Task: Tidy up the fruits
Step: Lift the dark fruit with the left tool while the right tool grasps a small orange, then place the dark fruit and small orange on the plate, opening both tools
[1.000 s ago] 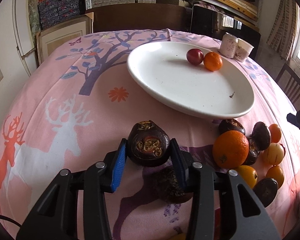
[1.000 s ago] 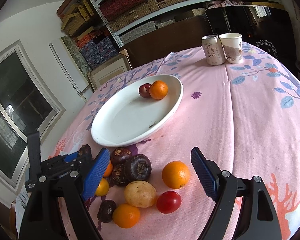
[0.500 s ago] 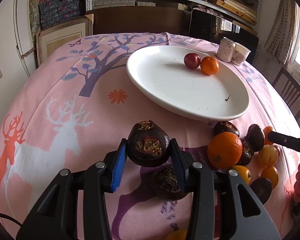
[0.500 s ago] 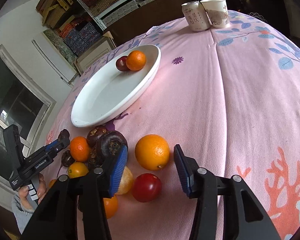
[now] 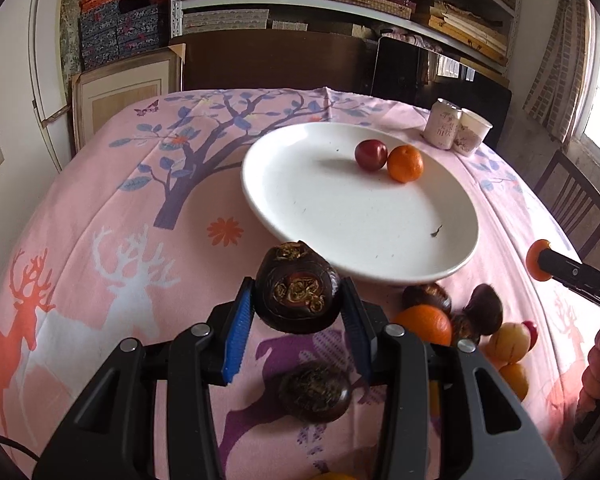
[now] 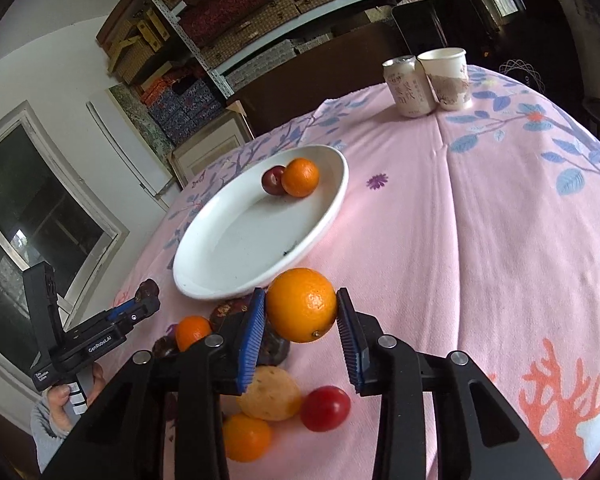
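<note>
Left gripper (image 5: pixel 296 312) clenched on a dark brown fruit (image 5: pixel 296 298) lifted above the pink-clothed surface (image 5: pixel 140 216), right gripper (image 6: pixel 302 326) fingers closing on a large orange (image 6: pixel 302 304) near the white plate (image 6: pixel 236 252), plum (image 5: pixel 370 155) and small orange (image 5: pixel 405 163) touching on plate, remaining fruit clustered beside plate's near rim.

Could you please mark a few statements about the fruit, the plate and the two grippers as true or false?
1. The plate holds two fruits. True: a red plum and a small orange.
2. The left gripper is empty. False: it grips a dark brown fruit.
3. The right gripper has a large orange between its fingers. True.
4. The can lies tipped over. False: it stands upright beside the paper cup.
</note>
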`<state>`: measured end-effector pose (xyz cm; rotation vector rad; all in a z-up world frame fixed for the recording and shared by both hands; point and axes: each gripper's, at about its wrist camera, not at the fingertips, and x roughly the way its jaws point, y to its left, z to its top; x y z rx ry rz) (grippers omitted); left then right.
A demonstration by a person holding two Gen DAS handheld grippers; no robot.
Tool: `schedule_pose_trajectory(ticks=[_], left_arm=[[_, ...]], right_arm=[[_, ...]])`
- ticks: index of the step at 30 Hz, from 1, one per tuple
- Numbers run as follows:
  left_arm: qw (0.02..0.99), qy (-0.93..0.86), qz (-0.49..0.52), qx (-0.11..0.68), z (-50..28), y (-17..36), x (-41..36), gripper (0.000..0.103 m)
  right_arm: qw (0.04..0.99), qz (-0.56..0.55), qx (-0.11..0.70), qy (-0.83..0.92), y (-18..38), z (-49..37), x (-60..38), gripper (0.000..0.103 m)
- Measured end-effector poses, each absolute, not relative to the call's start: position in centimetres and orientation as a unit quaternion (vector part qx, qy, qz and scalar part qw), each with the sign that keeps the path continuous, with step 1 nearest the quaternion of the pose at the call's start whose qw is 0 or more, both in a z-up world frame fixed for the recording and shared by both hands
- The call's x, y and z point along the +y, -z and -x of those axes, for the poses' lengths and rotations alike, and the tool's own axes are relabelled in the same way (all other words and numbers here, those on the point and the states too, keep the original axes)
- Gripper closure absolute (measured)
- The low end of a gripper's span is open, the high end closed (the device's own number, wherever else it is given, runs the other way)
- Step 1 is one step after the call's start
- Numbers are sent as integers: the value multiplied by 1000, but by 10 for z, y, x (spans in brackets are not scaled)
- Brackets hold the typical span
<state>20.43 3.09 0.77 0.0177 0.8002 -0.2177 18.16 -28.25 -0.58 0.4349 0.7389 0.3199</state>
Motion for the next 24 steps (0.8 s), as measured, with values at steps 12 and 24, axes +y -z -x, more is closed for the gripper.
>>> schedule_pose_trajectory(ticks=[12, 24], left_arm=[[902, 114, -20, 417, -266, 1, -7, 61], [916, 91, -2, 392, -244, -11, 24, 36]], right_arm=[[891, -171, 381, -176, 8, -251, -225, 60], [907, -195, 334, -163, -6, -223, -252, 36]])
